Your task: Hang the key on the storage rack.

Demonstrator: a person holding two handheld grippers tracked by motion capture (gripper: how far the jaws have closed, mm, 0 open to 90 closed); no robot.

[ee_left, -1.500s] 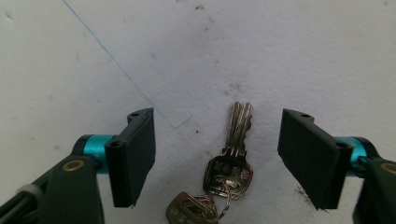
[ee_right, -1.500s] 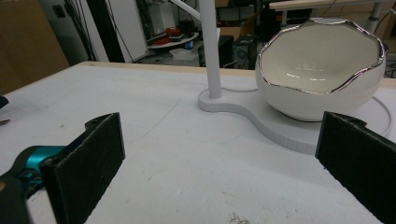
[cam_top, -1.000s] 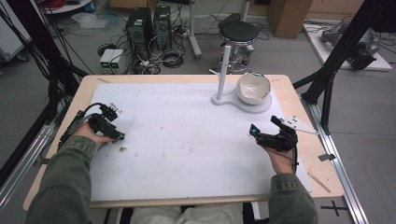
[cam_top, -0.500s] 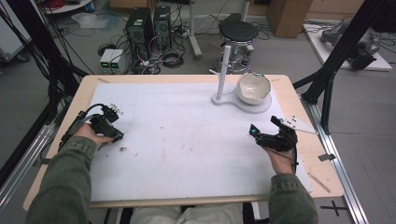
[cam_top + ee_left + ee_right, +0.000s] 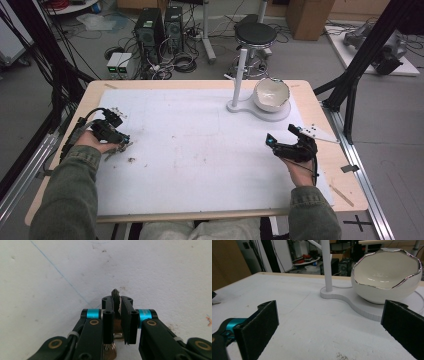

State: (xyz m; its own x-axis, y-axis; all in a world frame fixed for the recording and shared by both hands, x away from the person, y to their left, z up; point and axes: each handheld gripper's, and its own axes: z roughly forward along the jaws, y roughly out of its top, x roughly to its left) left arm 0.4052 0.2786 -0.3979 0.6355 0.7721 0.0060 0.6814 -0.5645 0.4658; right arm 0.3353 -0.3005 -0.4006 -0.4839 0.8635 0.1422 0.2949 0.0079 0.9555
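Left gripper view: the left gripper point(image 5: 117, 302) points down at the white-covered bench point(image 5: 50, 277); its black fingers point(image 5: 126, 315) are clamped together on a thin dark metal piece point(image 5: 115, 293), whose tip pokes out above them. What the piece is I cannot tell.
Place of the piece: at the bench's left edge in the high view, under the left gripper point(image 5: 119, 144), low on the white sheet.
Done: the grasp looks made.
Loose bits: a small dark crumb point(image 5: 131, 160) lies just beside that hand.
Right gripper: the right gripper point(image 5: 281, 135) rests at the right side, its padded fingers point(image 5: 259, 327) wide apart and holding nothing.
Farther off: a white egg-shaped ceramic bowl with a silver jagged rim point(image 5: 387, 272) sits empty on a white stand with an upright post point(image 5: 325, 265).
Left to do: probably lifting the piece and carrying it across, maybe to the bowl.
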